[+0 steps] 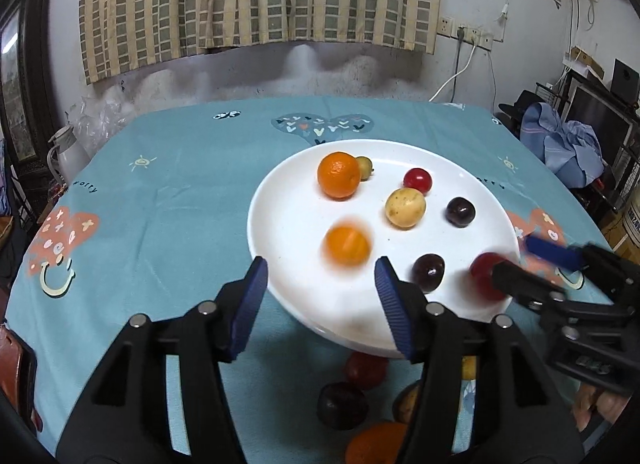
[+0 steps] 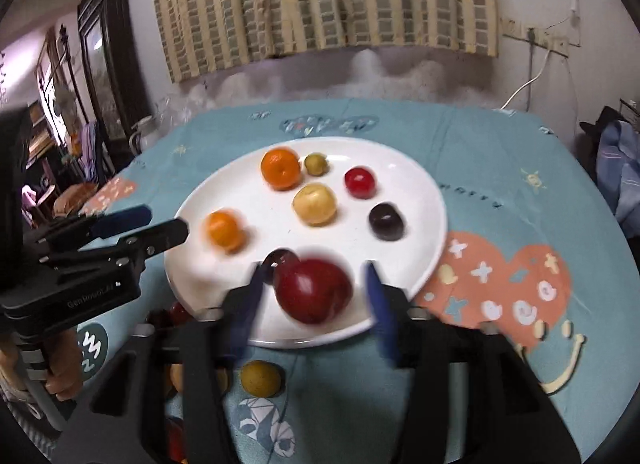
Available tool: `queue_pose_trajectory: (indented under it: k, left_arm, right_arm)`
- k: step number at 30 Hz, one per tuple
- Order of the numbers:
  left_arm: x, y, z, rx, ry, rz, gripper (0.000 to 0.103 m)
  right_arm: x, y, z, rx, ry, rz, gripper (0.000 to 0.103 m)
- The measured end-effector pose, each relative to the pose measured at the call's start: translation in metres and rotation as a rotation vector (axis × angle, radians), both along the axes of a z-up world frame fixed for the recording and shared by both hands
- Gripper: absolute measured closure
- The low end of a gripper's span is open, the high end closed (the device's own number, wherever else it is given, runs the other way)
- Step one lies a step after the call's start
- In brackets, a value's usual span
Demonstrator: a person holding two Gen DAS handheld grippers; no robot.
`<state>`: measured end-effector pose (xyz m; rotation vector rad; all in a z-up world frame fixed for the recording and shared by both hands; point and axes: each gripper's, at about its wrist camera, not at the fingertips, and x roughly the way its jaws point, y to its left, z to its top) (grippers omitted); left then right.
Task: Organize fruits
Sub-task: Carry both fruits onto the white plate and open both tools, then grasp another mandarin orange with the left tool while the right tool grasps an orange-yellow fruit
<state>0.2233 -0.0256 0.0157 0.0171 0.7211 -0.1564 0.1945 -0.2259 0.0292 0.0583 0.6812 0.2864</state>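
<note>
A white plate (image 1: 288, 224) (image 2: 416, 192) on the blue tablecloth holds several fruits: an orange (image 1: 338, 175), a yellow fruit (image 1: 405, 207), a small red one (image 1: 417, 180), dark plums (image 1: 460, 212). My left gripper (image 1: 320, 276) is open above the plate's near rim; a blurred small orange (image 1: 347, 246) (image 2: 225, 231) lies just beyond its tips. My right gripper (image 2: 312, 284) is open, with a blurred red plum (image 2: 314, 290) (image 1: 486, 274) between its fingers on the plate, apparently not gripped.
Loose fruits lie on the cloth before the plate: a red one (image 1: 366, 370), a dark plum (image 1: 342, 404), an orange (image 1: 376, 444), a yellow fruit (image 2: 260, 378). A wall with a curtain stands behind the table. Clothes pile (image 1: 564, 144) at right.
</note>
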Motion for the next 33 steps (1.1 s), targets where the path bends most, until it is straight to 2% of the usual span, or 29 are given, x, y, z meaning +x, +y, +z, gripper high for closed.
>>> queue_pose_trajectory:
  k: [2, 5, 7, 10, 11, 15, 20, 21, 23, 31, 33]
  left_arm:
    - [-0.002, 0.004, 0.003, -0.039, 0.008, -0.004, 0.045]
    - [-0.014, 0.009, 0.009, -0.021, -0.008, 0.016, 0.04]
    - [-0.026, 0.015, 0.012, -0.023, -0.016, 0.023, 0.037]
    - [-0.047, 0.026, 0.012, -0.04, -0.009, 0.041, 0.037]
    - [-0.054, 0.028, 0.011, -0.038, -0.005, 0.046, 0.037]
    - [-0.087, 0.029, -0.001, -0.026, 0.02, 0.052, 0.037]
    - [-0.116, 0.015, -0.007, 0.006, 0.004, 0.003, 0.035]
    - [-0.117, 0.011, -0.008, 0.007, -0.002, -0.008, 0.03]
    - [-0.12, 0.002, -0.009, 0.03, -0.022, -0.035, 0.027]
    - [-0.104, -0.017, -0.036, 0.119, 0.039, -0.053, 0.027]
    - [-0.102, -0.015, -0.039, 0.126, 0.043, -0.051, 0.022]
  right_arm:
    - [-0.005, -0.002, 0.01, 0.018, -0.038, 0.0, 0.026]
    - [-0.02, -0.005, 0.028, 0.023, -0.082, -0.013, 0.026]
    - [-0.036, -0.012, 0.043, 0.071, -0.098, -0.005, 0.025]
    - [-0.059, -0.016, 0.053, 0.111, -0.107, 0.004, 0.009]
    - [-0.066, -0.015, 0.053, 0.11, -0.109, 0.006, 0.006]
    - [-0.097, -0.013, 0.045, 0.088, -0.113, 0.005, 0.006]
    - [-0.112, -0.013, 0.027, 0.081, -0.06, 0.018, 0.006]
    - [-0.111, -0.012, 0.026, 0.081, -0.055, 0.021, 0.006]
    - [-0.111, -0.011, 0.027, 0.077, -0.059, 0.022, 0.006]
    - [-0.109, -0.01, 0.023, 0.068, -0.049, 0.02, 0.006]
    - [-0.11, -0.009, 0.023, 0.063, -0.047, 0.021, 0.006]
